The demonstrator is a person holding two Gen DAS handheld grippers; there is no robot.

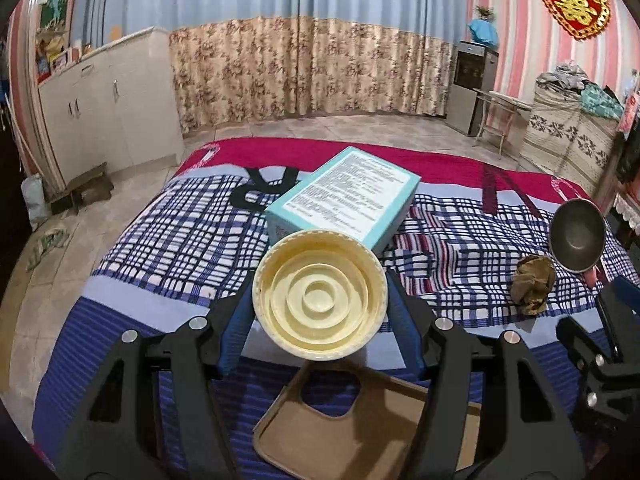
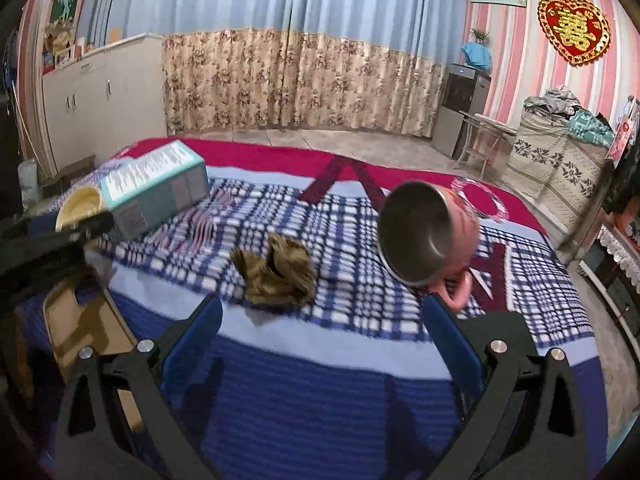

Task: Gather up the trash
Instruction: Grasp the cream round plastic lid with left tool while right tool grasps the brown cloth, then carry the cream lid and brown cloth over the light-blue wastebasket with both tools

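The left hand-held gripper [image 1: 320,312] sat nearest the lens, its blue pads pressed against opposite sides of a cream plastic lid [image 1: 320,294], jaws about half spread because the lid's width kept them there. The lid was carried with its ribbed underside facing the camera, clear of the bed [image 1: 160,232] and directly above a brown cardboard tray [image 1: 340,440] lying at the near edge of the bedspread; the position suggested that the tray served as the collection point and that release was the next step. Behind the lid lay a teal box [image 1: 344,196], flat on the checked cover with its printed label up

The right hand-held gripper [image 2: 322,320] stood wide apart with nothing between its pads. It was aimed at a crumpled brown paper wad [image 2: 276,276] resting on the bedspread just ahead of the fingertips, which was probably the next piece of trash to be picked. A pink mug [image 2: 460,236] lay tipped on its side to the right of the wad, near it but apart, with its steel interior facing the camera; whether it counted as trash could not be determined
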